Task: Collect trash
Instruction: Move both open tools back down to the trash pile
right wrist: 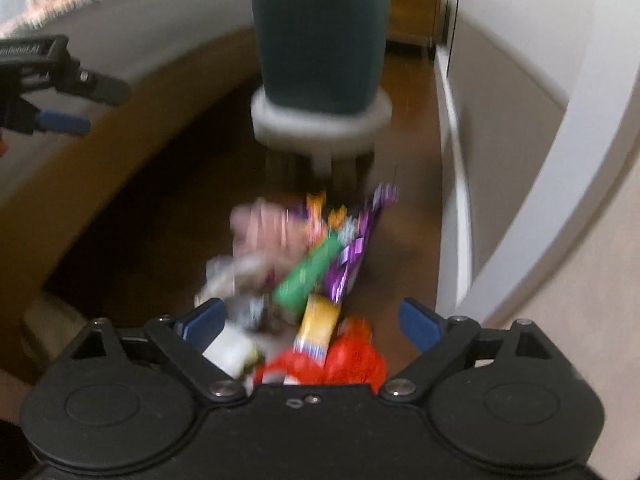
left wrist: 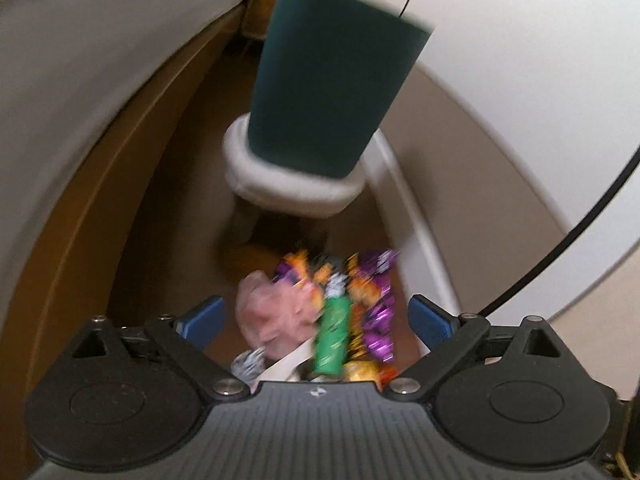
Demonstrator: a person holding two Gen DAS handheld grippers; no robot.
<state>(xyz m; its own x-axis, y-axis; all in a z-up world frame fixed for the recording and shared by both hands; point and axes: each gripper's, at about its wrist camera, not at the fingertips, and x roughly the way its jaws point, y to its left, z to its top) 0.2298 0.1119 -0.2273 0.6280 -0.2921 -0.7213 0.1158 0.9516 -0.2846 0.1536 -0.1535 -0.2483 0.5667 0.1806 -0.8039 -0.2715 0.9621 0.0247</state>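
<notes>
brown wooden floor (left wrist: 168, 240) runs between a pale bed or sofa edge (left wrist: 80, 80) on one side and a white wall (left wrist: 520, 80) with a skirting board on the other, and both my views are smeared with blur. my left jaws (left wrist: 316, 322) stand spread wide with nothing pinched, the blue pads (left wrist: 206, 318) apart on either side of the trash pile (left wrist: 320, 312) that lies on the floor below them. my right jaws (right wrist: 312, 320) are spread just as wide and also hold nothing; they hang over the same heap (right wrist: 304, 280).

in the pile i can pick out a green wrapper (left wrist: 332, 336), purple and orange foil wrappers (left wrist: 376, 304), a pinkish crumpled bag (left wrist: 272, 316), and in the right view a yellow packet (right wrist: 316, 328), something red (right wrist: 344, 360) and a white scrap (right wrist: 232, 350). the near edge of the heap is hidden behind my own black bodies in both views, and no print is readable.

beyond the pile a dark teal bin (left wrist: 328, 80) stands on a white round stool (left wrist: 288, 184); its top is cut off in the right view and its legs are only a dark smudge. my left gripper shows at the left edge of the right view, partly cut off. a black cable (left wrist: 560, 248) crosses the wall.
</notes>
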